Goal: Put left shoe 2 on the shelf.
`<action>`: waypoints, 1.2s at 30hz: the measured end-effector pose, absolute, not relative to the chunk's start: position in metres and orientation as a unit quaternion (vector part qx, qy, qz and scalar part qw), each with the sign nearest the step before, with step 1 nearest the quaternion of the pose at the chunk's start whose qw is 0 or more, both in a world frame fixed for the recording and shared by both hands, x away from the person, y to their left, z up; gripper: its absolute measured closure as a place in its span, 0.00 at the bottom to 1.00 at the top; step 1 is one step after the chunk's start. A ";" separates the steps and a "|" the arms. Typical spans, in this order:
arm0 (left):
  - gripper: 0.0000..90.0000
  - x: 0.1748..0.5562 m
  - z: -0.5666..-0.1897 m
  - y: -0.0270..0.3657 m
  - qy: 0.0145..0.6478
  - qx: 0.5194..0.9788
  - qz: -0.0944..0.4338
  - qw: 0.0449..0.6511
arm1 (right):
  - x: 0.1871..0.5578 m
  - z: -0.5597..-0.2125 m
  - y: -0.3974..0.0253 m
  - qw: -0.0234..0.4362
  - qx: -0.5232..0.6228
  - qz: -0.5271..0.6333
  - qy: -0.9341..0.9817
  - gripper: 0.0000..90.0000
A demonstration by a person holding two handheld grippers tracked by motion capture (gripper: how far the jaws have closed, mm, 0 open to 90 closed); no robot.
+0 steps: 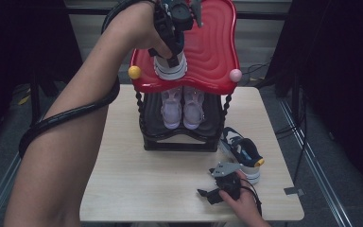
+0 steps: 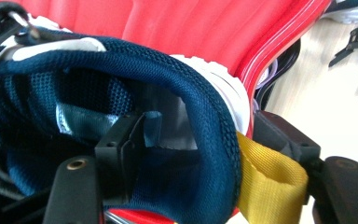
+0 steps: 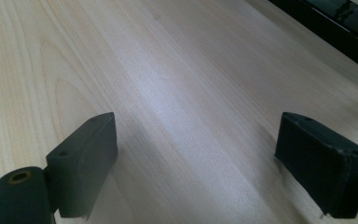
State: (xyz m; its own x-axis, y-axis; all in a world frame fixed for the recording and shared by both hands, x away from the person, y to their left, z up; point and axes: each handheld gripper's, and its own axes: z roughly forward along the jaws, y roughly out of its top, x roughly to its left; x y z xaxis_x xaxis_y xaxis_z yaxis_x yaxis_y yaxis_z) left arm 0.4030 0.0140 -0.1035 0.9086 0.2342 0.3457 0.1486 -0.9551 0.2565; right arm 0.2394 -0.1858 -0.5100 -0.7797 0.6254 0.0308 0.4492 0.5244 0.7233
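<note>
Pinching the padded heel collar of the navy sneaker (image 2: 168, 93) beside its yellow pull tab (image 2: 270, 182), the left claw (image 1: 175, 52) sets this light, soft-walled shoe on the red top shelf (image 1: 217, 52) at twelve o'clock, while the right claw (image 1: 217, 191) rests gaping on the surface (image 1: 137, 179).

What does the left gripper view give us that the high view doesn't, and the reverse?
Left gripper view: the left claw is clamped across the navy shoe's padded heel collar, one jaw inside, one outside by the yellow pull tab.
High view: pink shoes on the lower shelf, right claw on the table.
Both: the red top shelf, second shoe.
</note>
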 end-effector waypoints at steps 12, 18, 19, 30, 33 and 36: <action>0.31 0.397 -0.099 0.024 0.138 0.965 0.169 0.142 | 0.239 -0.510 -0.186 0.117 0.310 0.377 0.865 0.14; 0.29 0.391 -0.092 0.029 0.148 0.964 0.170 0.143 | 0.239 -0.510 -0.186 0.117 0.311 0.376 0.865 0.14; 0.29 0.390 -0.091 0.030 0.148 0.964 0.171 0.142 | 0.239 -0.510 -0.186 0.117 0.310 0.376 0.865 0.14; 0.29 0.380 -0.086 0.051 0.185 0.959 0.155 0.147 | 0.239 -0.510 -0.186 0.117 0.311 0.376 0.865 0.14; 0.28 0.379 -0.086 0.058 0.191 0.958 0.148 0.156 | 0.239 -0.510 -0.186 0.118 0.311 0.376 0.865 0.14; 0.28 0.376 -0.088 0.065 0.202 0.957 0.141 0.151 | 0.239 -0.510 -0.186 0.117 0.311 0.376 0.865 0.14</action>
